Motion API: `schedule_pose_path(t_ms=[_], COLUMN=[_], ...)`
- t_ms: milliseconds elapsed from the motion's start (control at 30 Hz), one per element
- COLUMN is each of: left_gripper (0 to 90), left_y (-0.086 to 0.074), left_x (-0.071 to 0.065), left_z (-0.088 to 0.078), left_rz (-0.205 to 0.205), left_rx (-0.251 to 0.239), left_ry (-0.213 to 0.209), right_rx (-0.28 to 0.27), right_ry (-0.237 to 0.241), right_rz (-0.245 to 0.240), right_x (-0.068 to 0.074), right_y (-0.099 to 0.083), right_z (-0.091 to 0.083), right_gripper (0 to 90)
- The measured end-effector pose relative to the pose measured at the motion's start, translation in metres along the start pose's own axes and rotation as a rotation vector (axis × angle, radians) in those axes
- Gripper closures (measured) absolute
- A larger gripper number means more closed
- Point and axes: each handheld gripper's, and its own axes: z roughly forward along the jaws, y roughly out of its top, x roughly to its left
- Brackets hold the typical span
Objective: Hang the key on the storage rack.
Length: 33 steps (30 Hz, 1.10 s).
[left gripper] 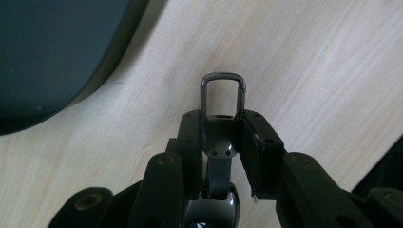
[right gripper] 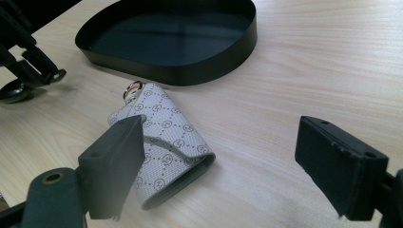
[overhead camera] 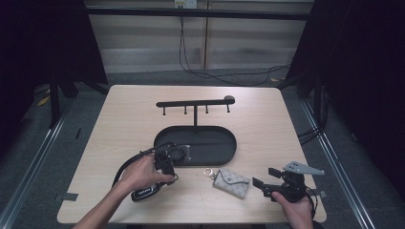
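Light wood surface, rounded corners, in dark room; grey floor around, cables trailing along pale back wall. Black oval tray mid-surface, hook rack standing from its far edge. Left tongs clamped on metal clip, just off tray's near-left rim, above bare wood. Right tongs gaping wide, holding nothing, near front-right edge. Patterned key pouch lying flat between both tongs, gold ring toward tray.
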Motion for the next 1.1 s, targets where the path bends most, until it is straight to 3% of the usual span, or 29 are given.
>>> schedule_pose_path(t_ms=[233, 300, 400, 467, 600, 767, 867, 1100], left_gripper=[70.9, 70.9, 70.9, 70.9, 70.9, 70.9, 70.9, 70.9], left_y=[-0.008, -0.010, -0.014, -0.018, -0.023, -0.028, -0.028, -0.030], left_x=[0.005, 0.007, 0.011, 0.012, 0.018, 0.022, 0.022, 0.026], left_z=[-0.019, -0.023, -0.032, -0.037, -0.046, -0.054, -0.063, -0.082], left_rz=[-0.015, -0.041, -0.049, -0.060, -0.100, -0.120, -0.139, -0.162], left_rx=[-0.026, -0.039, -0.048, -0.089, -0.141, -0.137, -0.097, -0.101], left_ry=[0.014, 0.029, 0.031, 0.061, 0.069, 0.060, 0.083, 0.105], right_rx=[-0.001, -0.001, -0.001, 0.001, 0.000, -0.001, 0.001, 0.003], right_ry=[-0.004, -0.004, -0.004, -0.004, -0.005, -0.009, -0.009, -0.007], right_rz=[0.002, 0.002, 0.002, 0.003, 0.004, 0.003, 0.007, 0.011], right_x=[0.000, 0.000, 0.000, 0.000, 0.000, 0.000, -0.001, -0.001], right_y=[0.000, 0.000, 0.000, 0.000, 0.000, 0.000, 0.000, 0.000], right_z=[0.000, 0.000, 0.000, 0.000, 0.000, 0.000, 0.000, 0.001], right_gripper=[16.1, 16.1, 16.1, 16.1, 16.0, 15.9, 15.9, 15.8])
